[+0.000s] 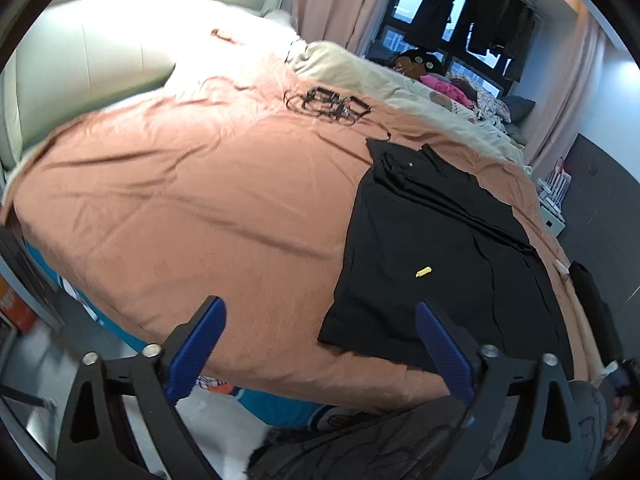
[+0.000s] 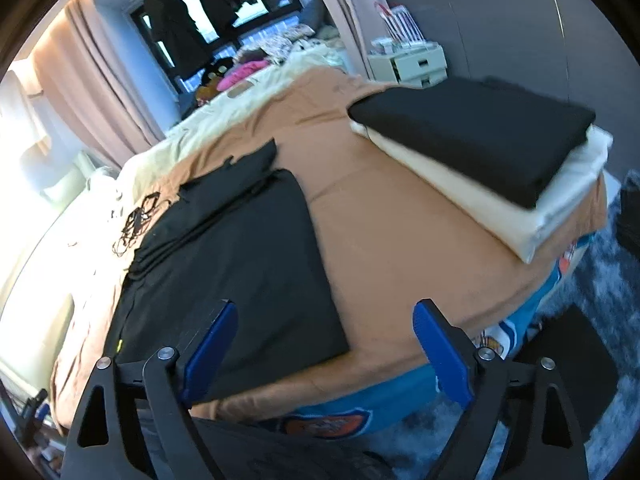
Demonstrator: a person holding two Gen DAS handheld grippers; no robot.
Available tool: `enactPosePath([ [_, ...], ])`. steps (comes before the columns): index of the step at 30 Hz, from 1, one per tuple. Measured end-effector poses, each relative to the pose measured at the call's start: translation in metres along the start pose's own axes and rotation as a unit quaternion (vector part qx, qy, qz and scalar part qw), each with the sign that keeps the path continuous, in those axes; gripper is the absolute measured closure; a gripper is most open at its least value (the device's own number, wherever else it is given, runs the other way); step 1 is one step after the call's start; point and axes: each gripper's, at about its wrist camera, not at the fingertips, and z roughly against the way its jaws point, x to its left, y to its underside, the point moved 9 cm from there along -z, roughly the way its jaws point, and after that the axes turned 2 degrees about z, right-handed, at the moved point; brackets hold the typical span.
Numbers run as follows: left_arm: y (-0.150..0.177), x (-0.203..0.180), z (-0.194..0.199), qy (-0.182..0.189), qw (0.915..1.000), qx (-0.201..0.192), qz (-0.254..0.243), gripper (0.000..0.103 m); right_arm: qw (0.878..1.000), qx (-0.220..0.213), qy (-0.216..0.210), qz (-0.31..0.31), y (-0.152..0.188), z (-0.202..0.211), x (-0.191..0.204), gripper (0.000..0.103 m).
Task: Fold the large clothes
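Black garment [image 1: 432, 252] flat on the bed [image 1: 200, 200]; no writing readable.
Left gripper [image 1: 320, 344] and right gripper [image 2: 326, 344] both wide, holding nothing, above the bed's near edge.

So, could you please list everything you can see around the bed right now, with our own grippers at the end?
Black garment: one, black, spread flat on the bed, part folded.
Yellow tag: one, yellow, on the black garment.
Bed cover: one, orange-brown, over the bed.
Folded stack: one black piece on cream pieces, at the bed's far corner.
Black cables: one tangle, black, on the bed cover beyond the garment.
Curtains: pink, beside the window.
Hanging clothes: several, dark, at the window.
White drawer unit: one, beside the bed.
Left gripper: blue pads, open, empty.
Right gripper: blue pads, open, empty.
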Motion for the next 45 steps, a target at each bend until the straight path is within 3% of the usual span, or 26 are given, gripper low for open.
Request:
enactPosePath([
  [6, 0.012, 0.003, -0.039, 0.014, 0.9992, 0.037, 0.006, 0.028, 0.999, 0.026, -0.004, -0.019, 0.012, -0.028, -0.021, 0.021],
  [12, 0.029, 0.007, -0.088, 0.022, 0.9963, 0.082, 0.016, 0.034, 0.998, 0.057, -0.015, -0.038, 0.027, -0.064, -0.032, 0.021],
  [17, 0.039, 0.004, -0.12, 0.025, 0.9932, 0.113, 0.008, 0.035, 0.994, 0.085, -0.036, -0.049, 0.032, -0.096, -0.034, 0.034],
  [23, 0.027, -0.003, -0.135, 0.039, 0.9931, 0.111, 0.005, 0.036, 0.989, 0.088, -0.096, -0.07, 0.03, -0.116, -0.017, 0.034],
  [25, 0.023, -0.004, -0.141, 0.051, 0.9919, 0.115, 0.013, 0.05, 0.987, 0.092, -0.109, -0.073, 0.031, -0.121, -0.012, 0.034],
  [30, 0.026, -0.01, -0.146, 0.073, 0.9886, 0.13, 0.025, 0.052, 0.982, 0.097, -0.135, -0.088, 0.029, -0.13, -0.003, 0.034],
  [33, 0.038, -0.013, -0.137, 0.105, 0.9835, 0.143, 0.033, 0.06, 0.972, 0.116, -0.179, -0.102, 0.037, -0.133, 0.008, 0.044],
  [35, 0.044, -0.012, -0.129, 0.126, 0.9806, 0.143, 0.044, 0.06, 0.972, 0.116, -0.183, -0.091, 0.044, -0.131, 0.014, 0.045],
  [38, 0.046, -0.013, -0.128, 0.125, 0.9808, 0.14, 0.054, 0.065, 0.968, 0.115, -0.198, -0.099, 0.049, -0.129, 0.016, 0.045],
  [40, 0.047, -0.015, -0.129, 0.123, 0.9807, 0.141, 0.057, 0.076, 0.969, 0.116, -0.195, -0.102, 0.047, -0.133, 0.016, 0.047],
  [41, 0.048, -0.016, -0.13, 0.126, 0.9795, 0.144, 0.063, 0.082, 0.969, 0.116, -0.192, -0.098, 0.045, -0.136, 0.018, 0.049],
  [42, 0.046, -0.016, -0.131, 0.126, 0.9785, 0.146, 0.074, 0.083, 0.97, 0.117, -0.191, -0.094, 0.044, -0.139, 0.02, 0.062],
  [43, 0.045, -0.016, -0.13, 0.125, 0.9787, 0.142, 0.08, 0.085, 0.969, 0.123, -0.193, -0.095, 0.043, -0.141, 0.02, 0.09],
  [45, 0.04, -0.018, -0.121, 0.125, 0.9799, 0.132, 0.082, 0.09, 0.967, 0.136, -0.186, -0.106, 0.045, -0.146, 0.02, 0.095],
])
